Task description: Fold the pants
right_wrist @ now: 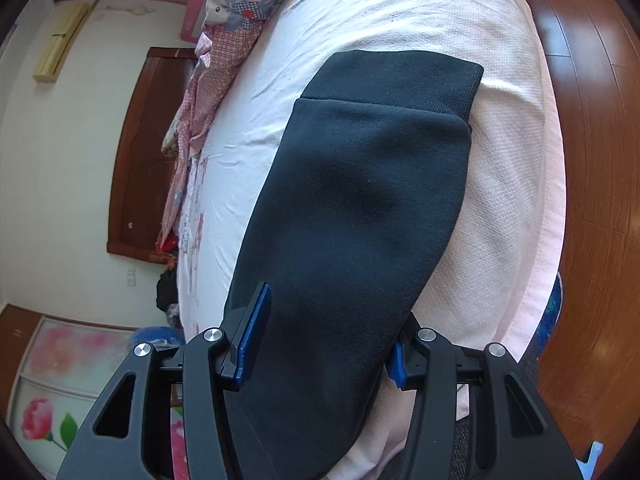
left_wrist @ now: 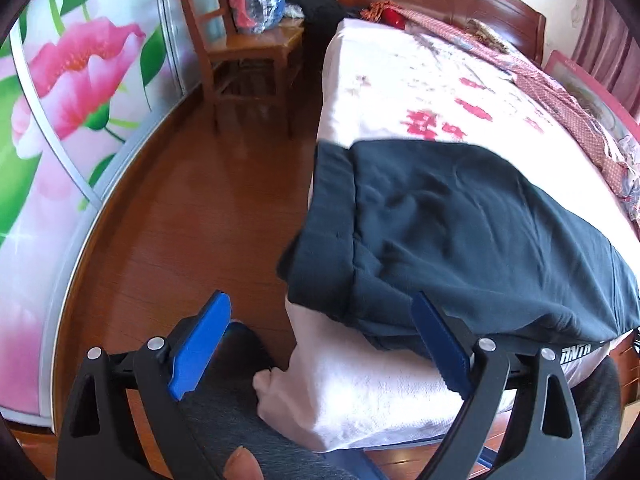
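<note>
Left hand-held gripper (left_wrist: 320, 344) angled down, wide apart, beside pants (left_wrist: 460, 232).

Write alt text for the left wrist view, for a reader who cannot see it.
Dark folded pants lie at the corner of a bed with a pink floral sheet. The left claw is open in the foreground, nothing gripped between its blue pads. Behind stand a wooden chair and a flower-printed wardrobe door.

My right claw (right_wrist: 320, 344): far pad mostly hidden behind pants (right_wrist: 352, 208); cannot tell if pads press cloth. Pants' near end cut off by bottom edge. Bed (left_wrist: 420, 80) runs past right edge.
</note>
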`<state>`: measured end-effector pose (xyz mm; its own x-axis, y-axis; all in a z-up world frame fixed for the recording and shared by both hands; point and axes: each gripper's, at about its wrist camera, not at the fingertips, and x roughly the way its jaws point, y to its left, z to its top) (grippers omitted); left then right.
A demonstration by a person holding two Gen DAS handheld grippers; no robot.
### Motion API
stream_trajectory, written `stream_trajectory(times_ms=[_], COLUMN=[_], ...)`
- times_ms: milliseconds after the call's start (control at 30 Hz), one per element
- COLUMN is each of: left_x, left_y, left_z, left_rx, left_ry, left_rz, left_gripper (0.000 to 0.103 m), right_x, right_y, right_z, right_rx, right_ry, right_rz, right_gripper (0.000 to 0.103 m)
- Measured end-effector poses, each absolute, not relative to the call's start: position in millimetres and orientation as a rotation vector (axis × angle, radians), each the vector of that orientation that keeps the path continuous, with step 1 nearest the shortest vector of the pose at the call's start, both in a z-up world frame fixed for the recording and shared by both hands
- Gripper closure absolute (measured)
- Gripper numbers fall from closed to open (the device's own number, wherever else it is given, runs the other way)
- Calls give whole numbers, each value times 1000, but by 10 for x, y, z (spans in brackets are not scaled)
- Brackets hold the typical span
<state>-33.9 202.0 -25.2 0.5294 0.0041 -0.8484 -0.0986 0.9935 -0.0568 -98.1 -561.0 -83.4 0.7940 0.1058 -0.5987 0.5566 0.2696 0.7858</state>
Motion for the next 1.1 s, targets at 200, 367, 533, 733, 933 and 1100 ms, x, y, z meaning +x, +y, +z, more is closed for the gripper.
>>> stream_trajectory(times_ms=[200,367,533,733,933,1100], left_x=[-307,-138,-137,-151,-6,-32], left_y=[2075,2066,2075,2127,2014,2051], left_z=[-376,-501,-555,-468,-169,132], left_rx=[-297,-360,-462,-563,-514,-477], left_ry=[969,1023,1046,966,876,762], left_rz=[45,12,17,63,48,48], left_gripper=[11,31,40,70,83,83], right_x=[-962,-990,-1006,-983,-1013,-1032], right_y=[-5573,-5535,-5527,-5542,-5572,-5565], right_z=[-785,-730,-672,-647,-629,-628], right_rx=[1230,1199,1171,1153,1165,1163], right_ry=[649,658,663,679,669,675], right_rz=[-332,-331,-316,-310,-305,-286], right_gripper=[53,53,53,53,53,53])
